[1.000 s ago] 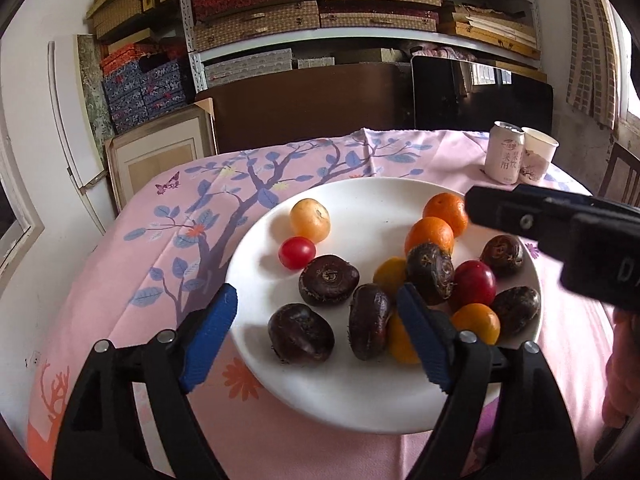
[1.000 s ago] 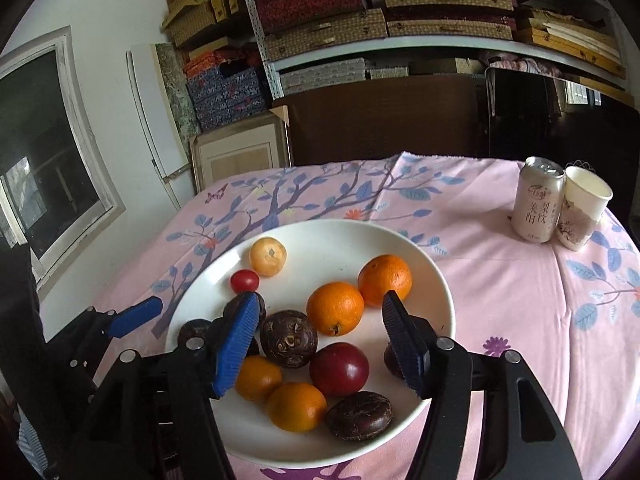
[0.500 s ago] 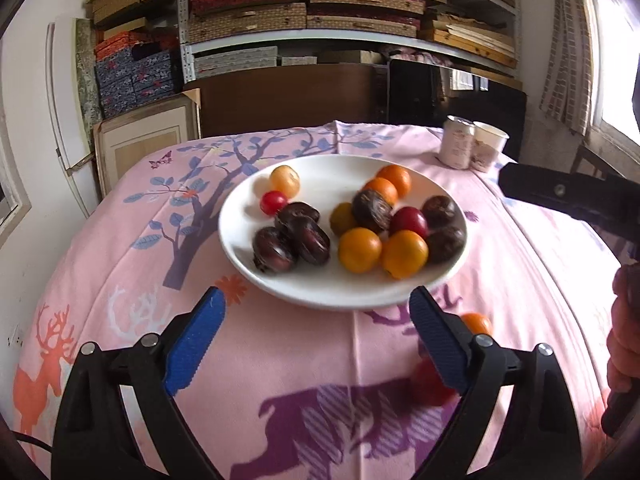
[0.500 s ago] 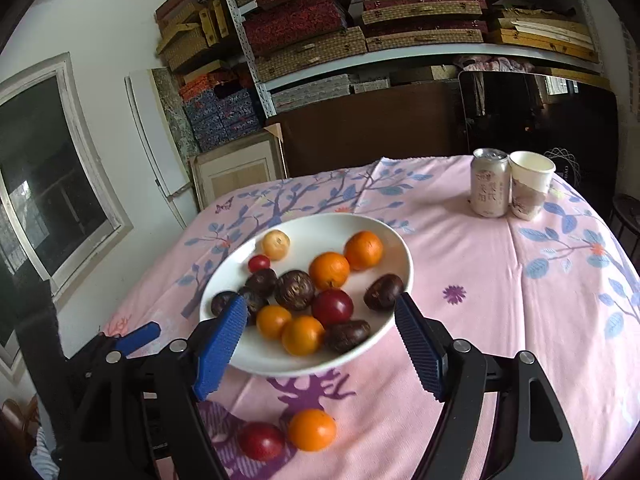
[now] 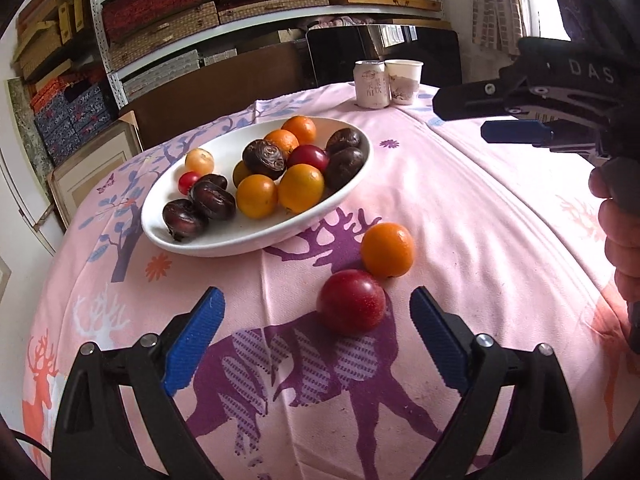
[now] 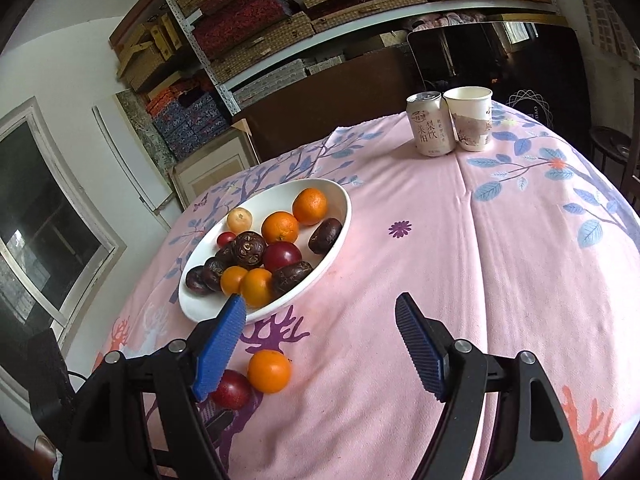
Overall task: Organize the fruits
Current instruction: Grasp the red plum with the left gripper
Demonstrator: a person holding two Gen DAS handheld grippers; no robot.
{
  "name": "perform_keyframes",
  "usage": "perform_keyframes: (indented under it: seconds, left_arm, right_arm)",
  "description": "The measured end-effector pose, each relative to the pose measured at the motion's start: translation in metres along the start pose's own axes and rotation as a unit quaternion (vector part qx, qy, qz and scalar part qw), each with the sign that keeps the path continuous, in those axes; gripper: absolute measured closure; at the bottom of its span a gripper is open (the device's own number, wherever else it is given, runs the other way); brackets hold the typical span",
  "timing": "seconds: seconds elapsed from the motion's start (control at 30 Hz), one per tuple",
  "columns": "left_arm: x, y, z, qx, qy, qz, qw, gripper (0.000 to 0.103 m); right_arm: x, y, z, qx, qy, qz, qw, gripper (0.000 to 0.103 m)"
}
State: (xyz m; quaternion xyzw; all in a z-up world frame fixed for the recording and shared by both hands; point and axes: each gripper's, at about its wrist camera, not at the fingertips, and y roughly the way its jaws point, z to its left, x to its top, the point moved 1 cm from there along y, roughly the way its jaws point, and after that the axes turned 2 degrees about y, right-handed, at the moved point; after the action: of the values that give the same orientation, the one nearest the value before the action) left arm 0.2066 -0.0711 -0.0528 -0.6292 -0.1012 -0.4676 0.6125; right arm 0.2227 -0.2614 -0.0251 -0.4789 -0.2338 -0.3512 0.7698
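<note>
On pink printed tablecloth (image 5: 460, 208): white plate (image 5: 256, 236) left of centre, loaded with oranges, dark wrinkled fruit and red ones. Two strays off the plate, on the cloth just near of its rim — red plum (image 5: 351, 301) and orange (image 5: 387, 249), touching each other, orange on the far right side of the plum.

Left gripper (image 5: 316, 336) low over the near cloth, jaws spread wide, holding nothing; plum sits just beyond and between the blue pads (image 5: 196, 334), closer to the right one. Right gripper (image 6: 320, 344) jaws also wide apart, nothing held — hovering over bare cloth right of the plate, left pad (image 6: 220, 346) overlapping the plate's near rim and the plum (image 6: 231, 389) in view. Orange (image 6: 269, 371) visible just right of that pad.

Drink can (image 6: 431, 125) and paper cup (image 6: 470, 118) side by side, touching, at far edge of table, well apart from the fruit. Shelves of boxes (image 6: 256, 28) behind.
</note>
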Motion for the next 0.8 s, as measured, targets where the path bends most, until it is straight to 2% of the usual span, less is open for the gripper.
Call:
perform_keyframes:
  seconds: [0.1,0.27,0.4,0.47,0.5,0.53,0.57,0.67,0.8]
  left_arm:
    - [0.0,0.004,0.0,-0.017,-0.007,0.009,0.9998,0.016]
    - [0.001,0.019,-0.002,-0.048,-0.019,0.038,0.9979,0.034]
    - [0.0,0.026,-0.001,-0.066,-0.033,0.05,0.996,0.036]
    - [-0.001,0.031,0.001,-0.08,-0.044,0.061,0.9939,0.047]
    - [-0.001,0.034,0.002,-0.085,-0.048,0.067,0.9929,0.048]
    - [-0.001,0.033,0.002,-0.087,-0.05,0.064,0.9929,0.048]
    - [-0.001,0.032,0.002,-0.089,-0.05,0.063,0.9928,0.055]
    - [-0.003,0.03,0.006,-0.089,-0.059,0.061,0.9924,0.065]
    - [-0.003,0.02,0.022,-0.052,-0.079,0.048,0.9944,0.065]
  right_arm:
    - [0.0,0.0,0.0,-0.005,-0.001,0.001,1.0,0.022]
    - [-0.001,0.003,-0.001,-0.007,0.0,0.004,1.0,0.022]
    - [-0.003,0.006,0.001,-0.009,-0.005,0.01,1.0,0.022]
    - [-0.005,0.007,0.003,-0.009,-0.009,0.012,1.0,0.022]
    - [-0.005,0.008,0.004,-0.009,-0.011,0.014,1.0,0.022]
    - [-0.006,0.009,0.004,-0.009,-0.013,0.016,1.0,0.022]
    - [-0.007,0.011,0.005,-0.01,-0.014,0.018,1.0,0.022]
    - [-0.011,0.016,0.007,-0.01,-0.019,0.028,0.999,0.022]
    - [-0.017,0.021,0.014,-0.015,-0.039,0.038,0.998,0.022]
